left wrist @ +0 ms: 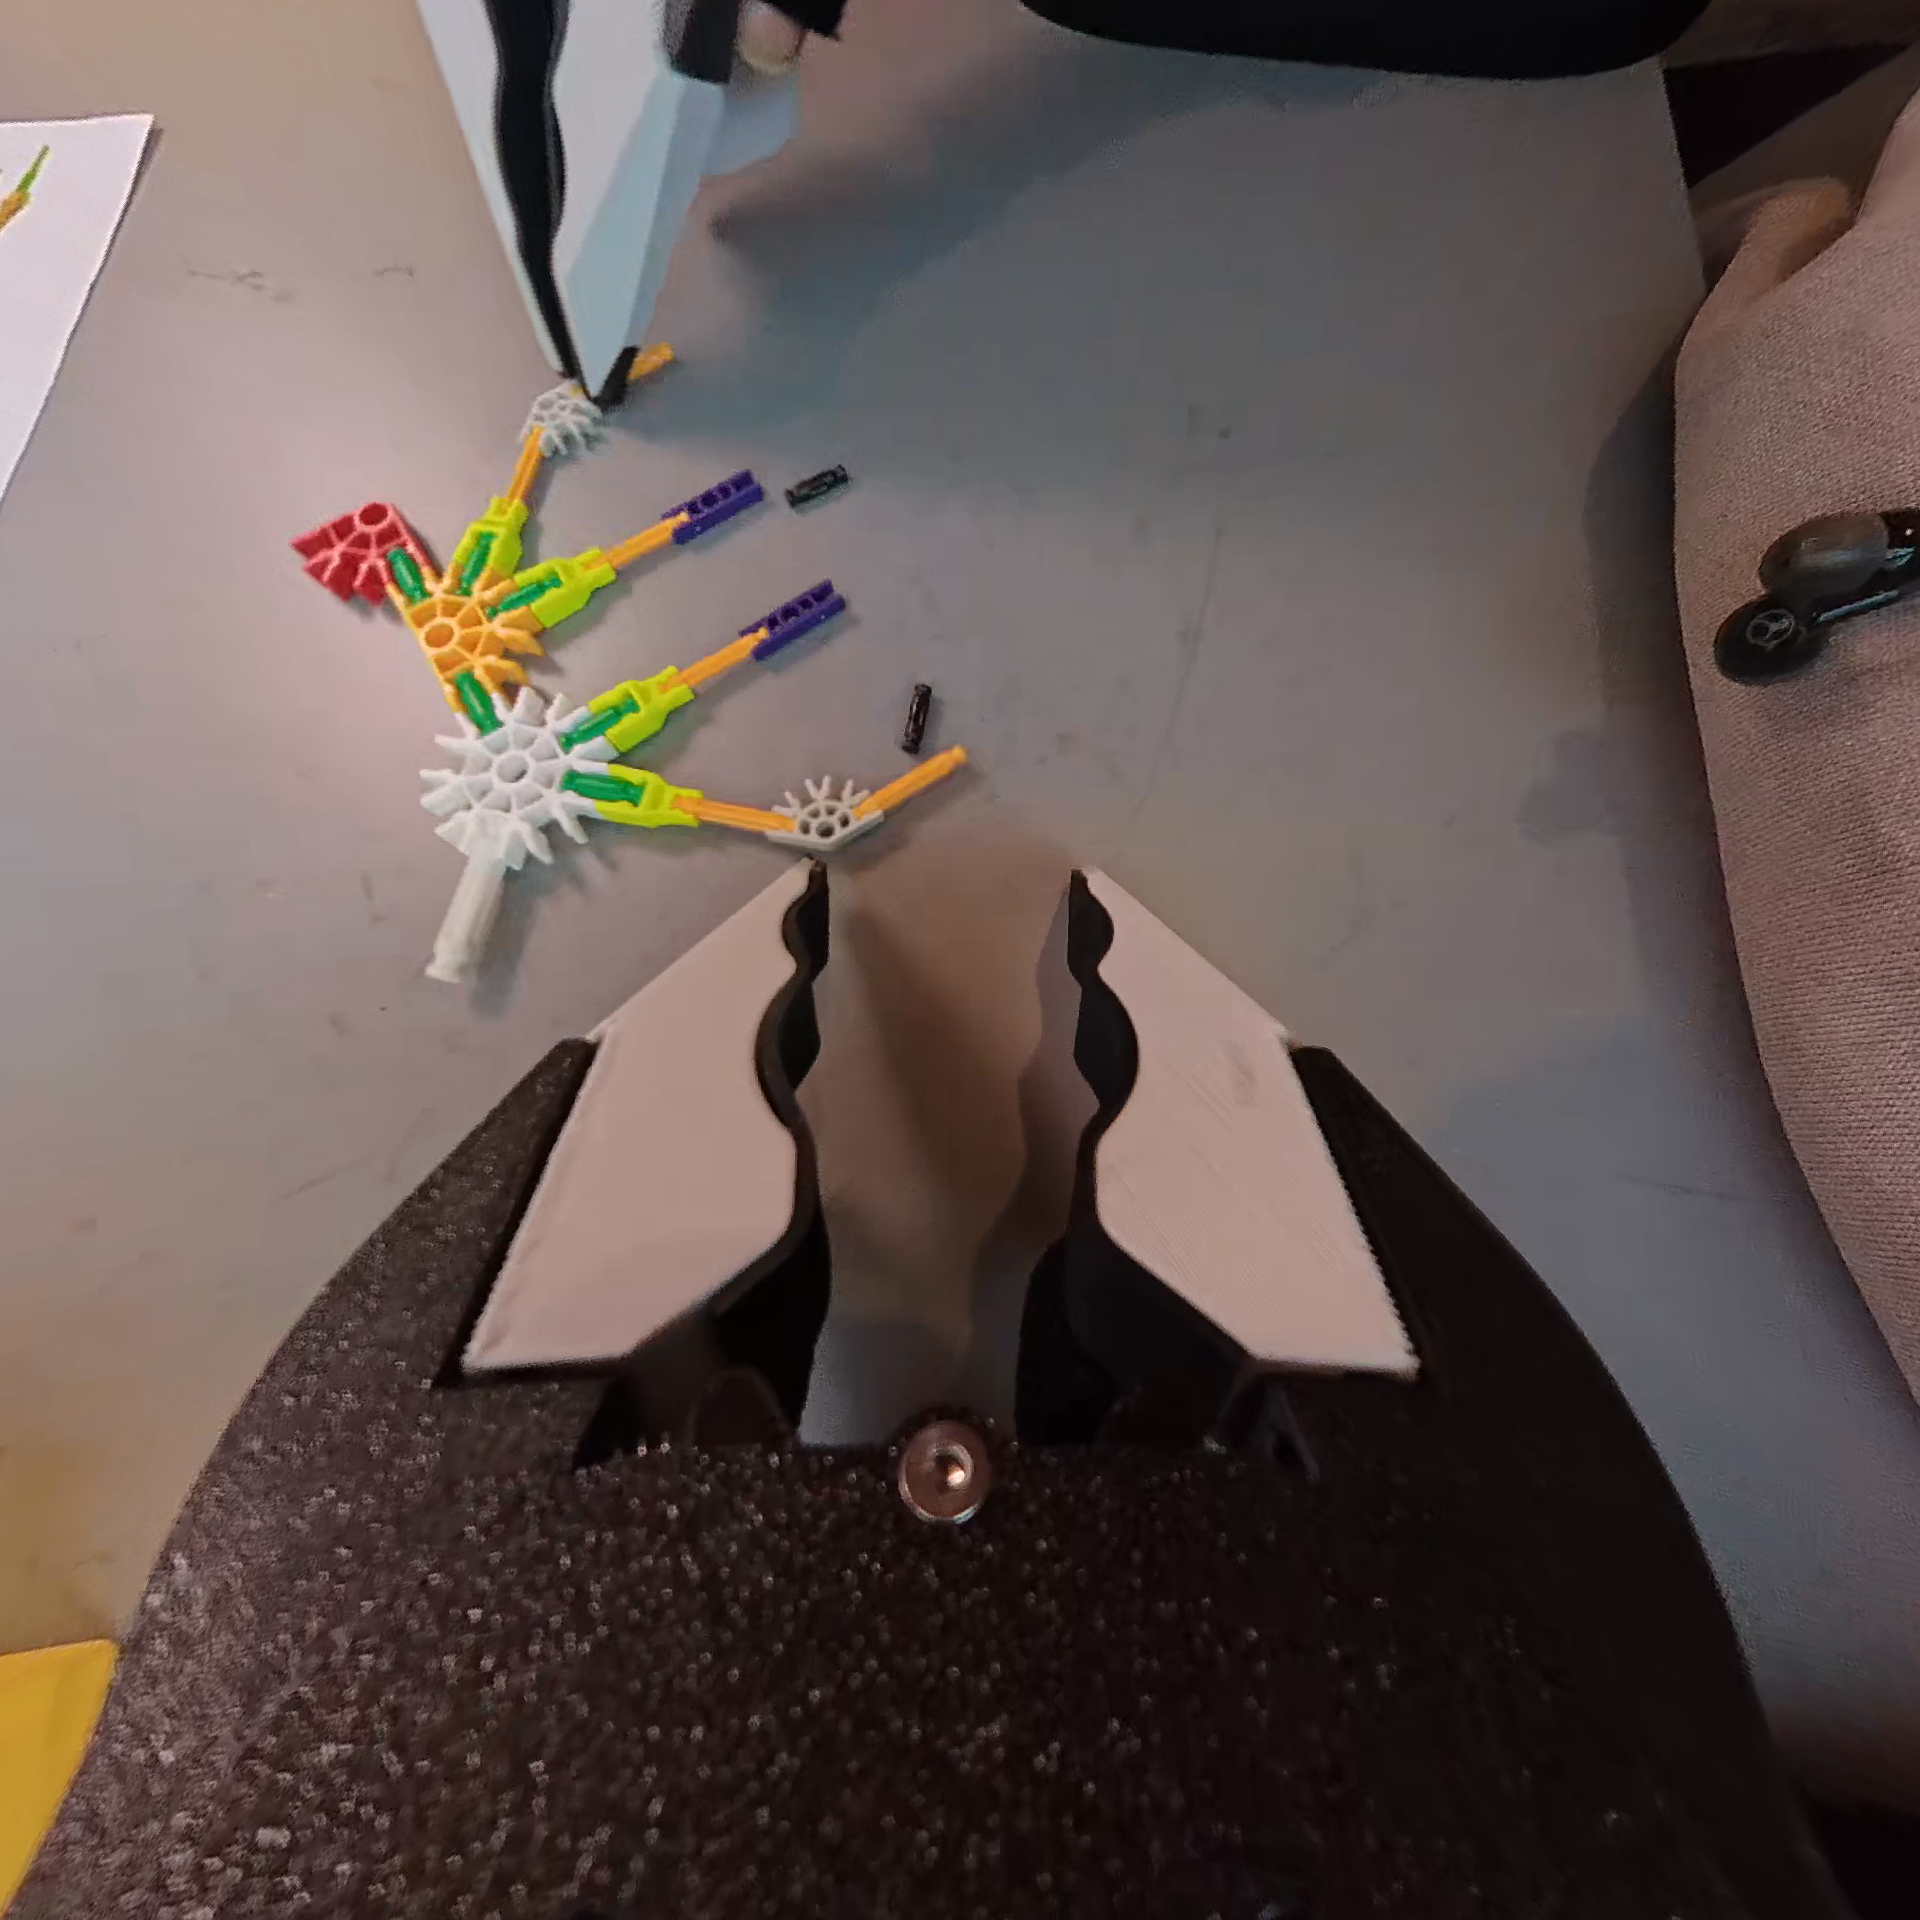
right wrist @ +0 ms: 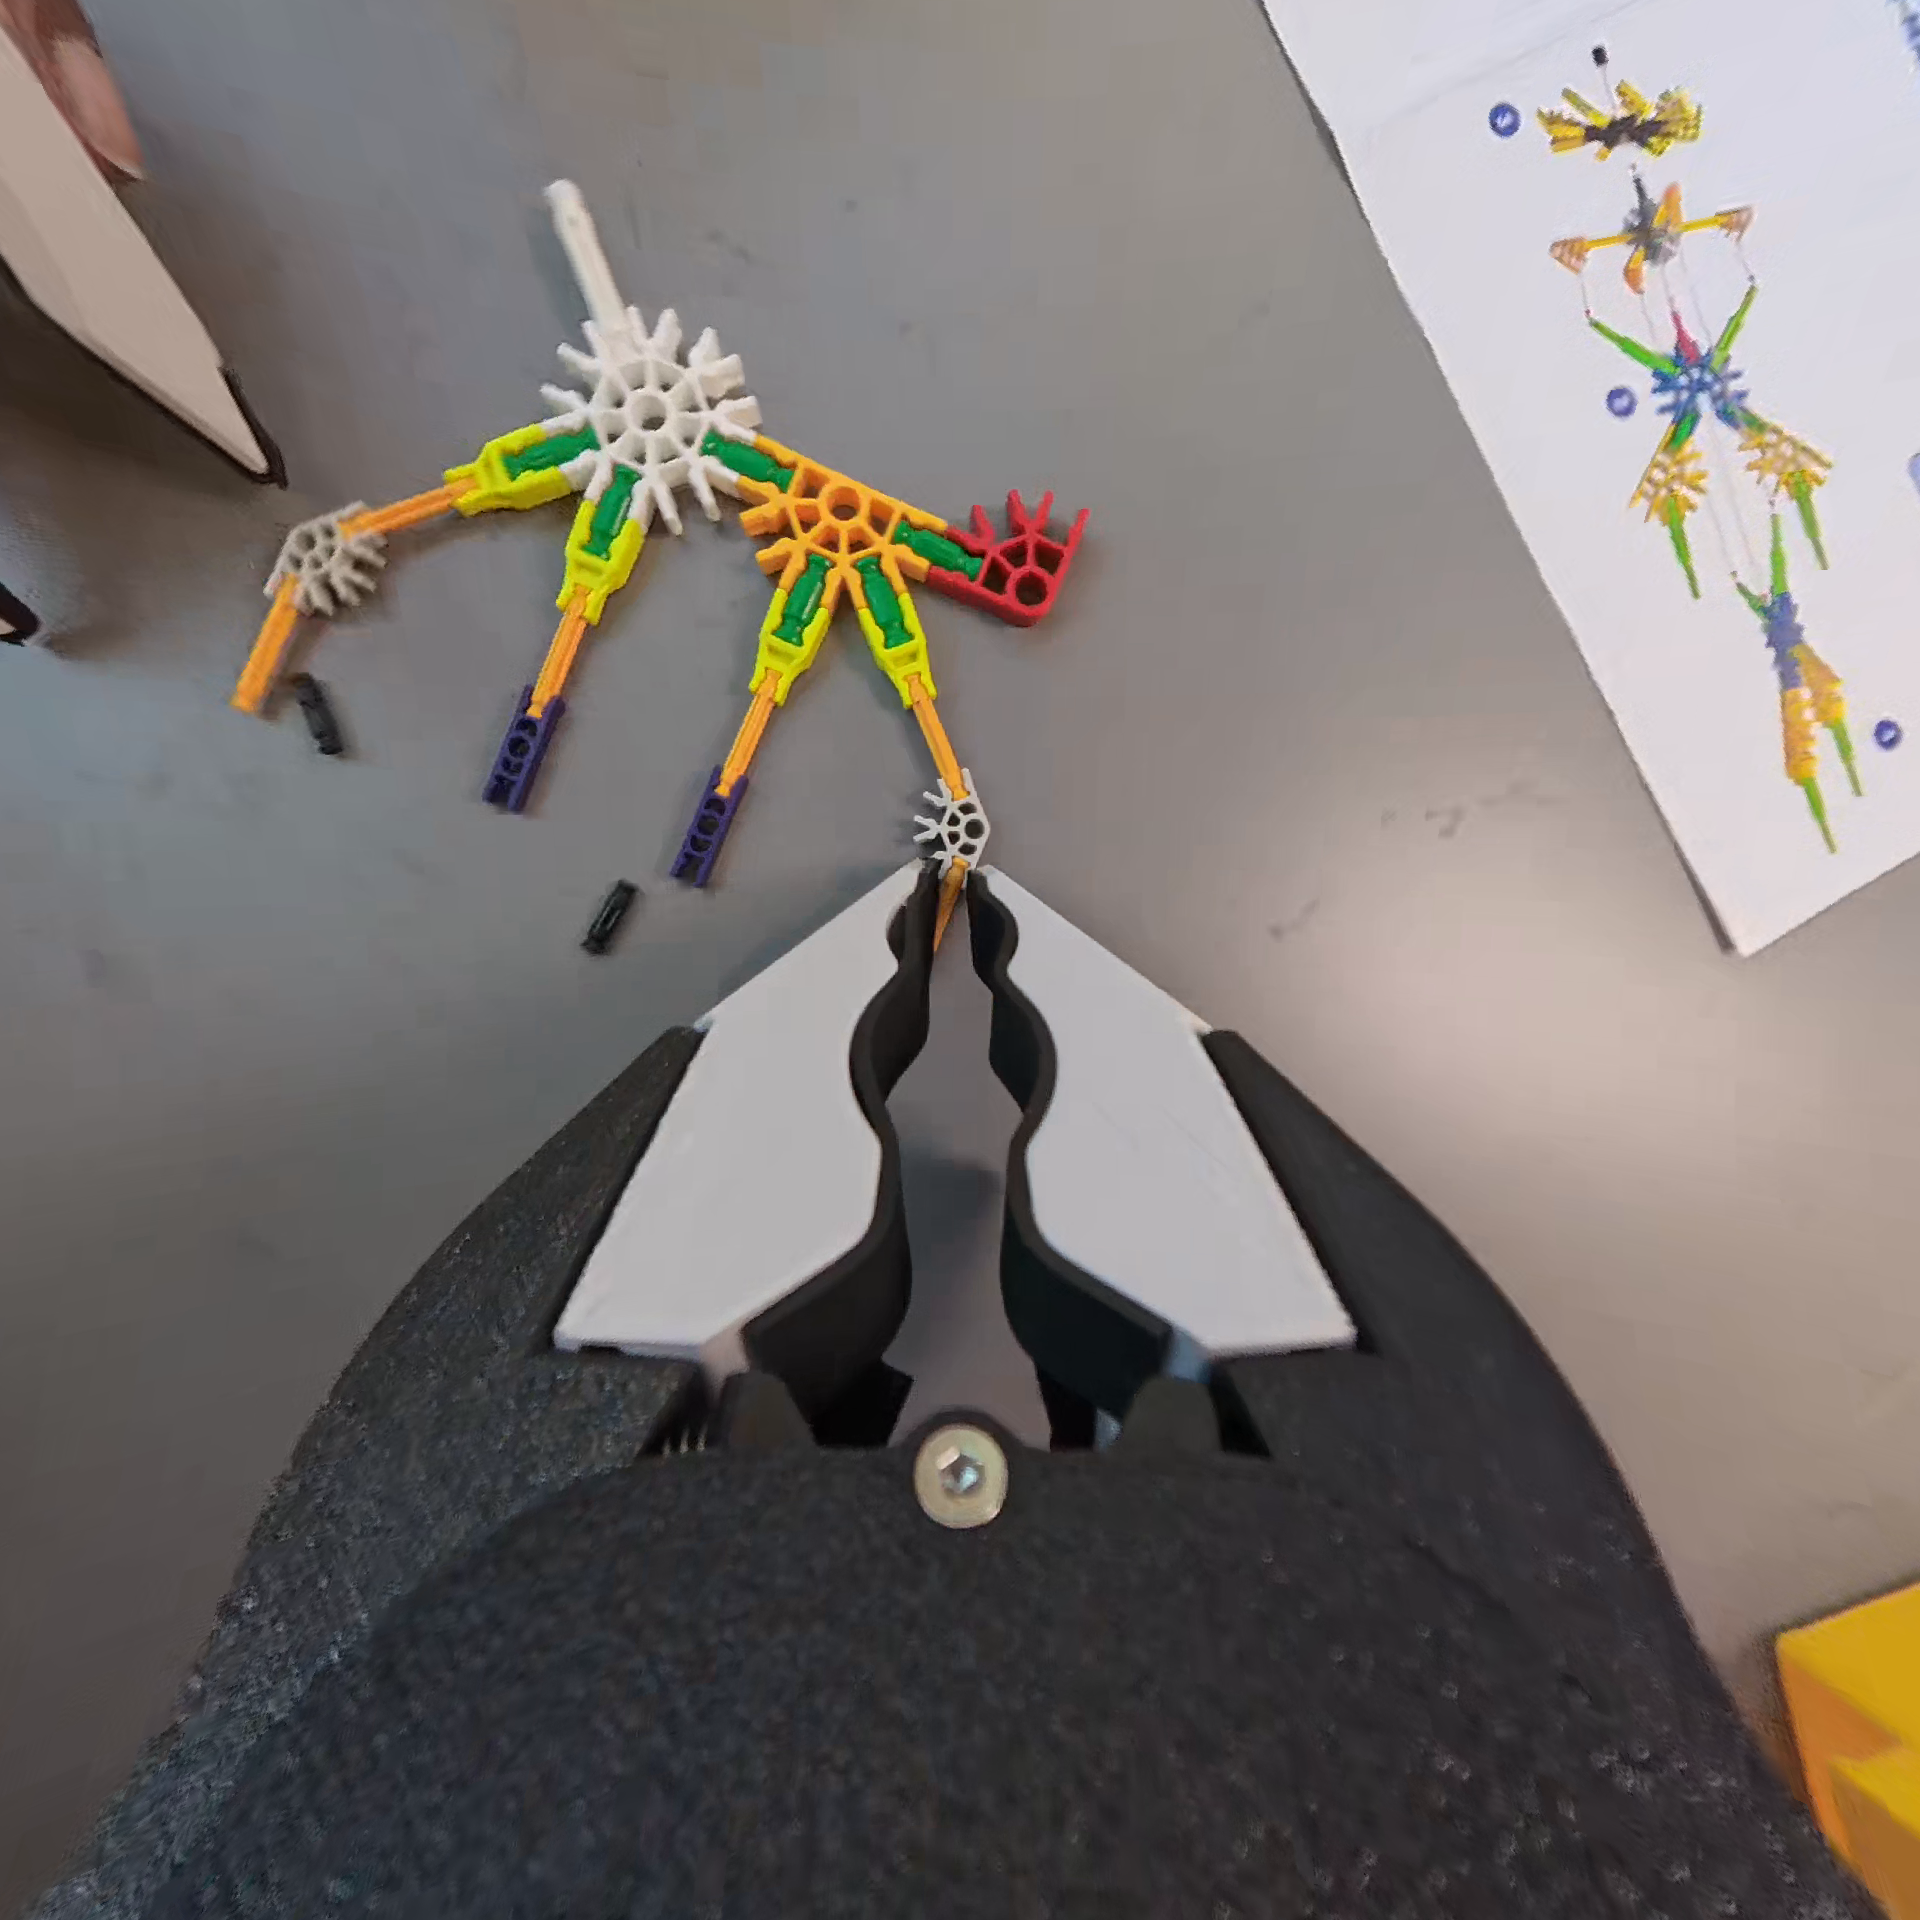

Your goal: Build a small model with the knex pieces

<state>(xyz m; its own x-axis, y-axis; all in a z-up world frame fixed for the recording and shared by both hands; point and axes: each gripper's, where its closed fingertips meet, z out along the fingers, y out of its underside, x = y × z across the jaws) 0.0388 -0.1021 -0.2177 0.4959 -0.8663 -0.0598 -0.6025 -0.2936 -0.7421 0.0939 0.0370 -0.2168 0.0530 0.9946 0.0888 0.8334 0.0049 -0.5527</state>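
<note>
I am pinching a short orange rod [right wrist: 948,896] in my right gripper [right wrist: 950,883], its tips clenched on the rod right where it is plugging into a small grey connector [right wrist: 956,826] at the end of the toy's outermost leg. The toy [right wrist: 727,499] is lying flat on the grey table [right wrist: 1299,727], fanning away from that connector toward a white hub [right wrist: 649,410] and a red corner piece [right wrist: 1023,566]. My left gripper [left wrist: 943,883] is hanging released, holding nothing, just beside the other grey connector [left wrist: 828,814]. With nothing bracing the toy, I judge any push could be sliding it, bending the thin leg, or slipping the rod. Two loose black pegs [right wrist: 610,914] are lying nearby, easy to scatter.
</note>
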